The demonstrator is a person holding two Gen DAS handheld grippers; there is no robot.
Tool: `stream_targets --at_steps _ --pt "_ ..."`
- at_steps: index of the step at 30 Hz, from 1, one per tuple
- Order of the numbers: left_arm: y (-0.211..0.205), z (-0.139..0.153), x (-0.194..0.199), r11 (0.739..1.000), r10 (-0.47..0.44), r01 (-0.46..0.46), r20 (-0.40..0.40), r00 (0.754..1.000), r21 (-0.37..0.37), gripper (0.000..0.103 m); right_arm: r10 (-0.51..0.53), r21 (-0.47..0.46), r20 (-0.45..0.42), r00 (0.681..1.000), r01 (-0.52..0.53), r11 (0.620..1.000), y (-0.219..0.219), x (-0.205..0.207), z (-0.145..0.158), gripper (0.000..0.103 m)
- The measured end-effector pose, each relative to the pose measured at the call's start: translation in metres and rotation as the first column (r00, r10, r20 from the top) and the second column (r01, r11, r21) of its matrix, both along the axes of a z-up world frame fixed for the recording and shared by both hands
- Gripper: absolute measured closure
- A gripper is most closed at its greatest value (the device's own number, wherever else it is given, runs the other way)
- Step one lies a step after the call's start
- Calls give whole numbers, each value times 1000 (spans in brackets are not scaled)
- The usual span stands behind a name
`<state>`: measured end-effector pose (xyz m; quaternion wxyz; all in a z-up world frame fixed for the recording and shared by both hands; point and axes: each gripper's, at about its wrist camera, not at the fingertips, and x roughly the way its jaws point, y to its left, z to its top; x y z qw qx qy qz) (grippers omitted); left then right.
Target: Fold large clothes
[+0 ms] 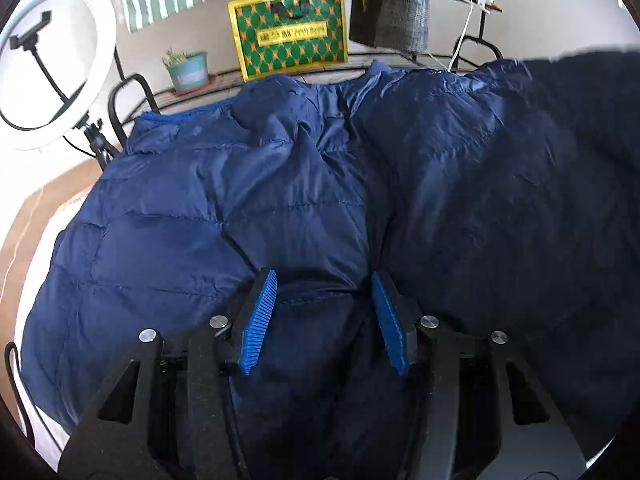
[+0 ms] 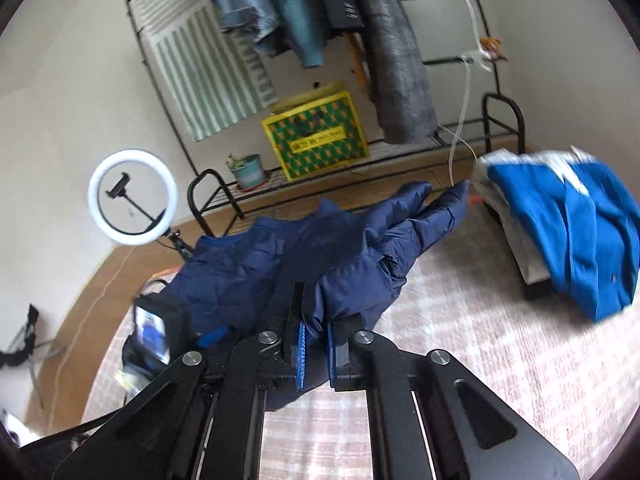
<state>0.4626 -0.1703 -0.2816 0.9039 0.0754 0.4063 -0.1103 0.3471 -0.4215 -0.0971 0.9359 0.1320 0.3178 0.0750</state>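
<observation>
A navy quilted puffer jacket (image 1: 248,208) lies spread on the bed and fills the left wrist view. My left gripper (image 1: 322,292) is open, its blue pads straddling a fold of the jacket near its lower edge. In the right wrist view the jacket (image 2: 256,264) is lifted on its right side, with a sleeve (image 2: 432,212) stretching away. My right gripper (image 2: 316,340) is shut on the jacket fabric and holds it above the bedcover. The left gripper's body (image 2: 156,328) shows at the jacket's left edge.
A pink checked bedcover (image 2: 480,340) lies under the jacket. A folded blue garment (image 2: 568,232) sits on a pile at the right. Behind stand a black rack (image 2: 504,120) with hanging clothes, a yellow-green box (image 2: 316,136), a plant pot (image 2: 248,172) and a ring light (image 2: 132,196).
</observation>
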Motion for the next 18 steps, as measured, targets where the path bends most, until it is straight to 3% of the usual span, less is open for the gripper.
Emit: stream_targets --at_steps 2,5,8,11,13,18 --pt "5 5 2 999 -11 10 -26 1000 -38 52 25 -52 25 999 -24 998 21 2 11 97" --pt "40 25 -1 981 -14 -3 -89 996 -194 52 63 -79 54 997 -59 995 44 3 28 97" --pt "91 53 -23 960 43 -52 -37 998 -274 52 121 -126 89 989 -110 986 74 4 45 97" --pt "158 82 -52 946 124 -107 37 992 -306 52 191 -185 108 976 -169 968 109 6 55 97" --pt "201 94 -67 932 193 -164 60 979 -324 52 248 -234 119 961 -216 948 137 6 58 97" --pt "312 109 -105 864 385 -329 79 920 -381 52 399 -313 94 912 -353 882 218 13 53 97"
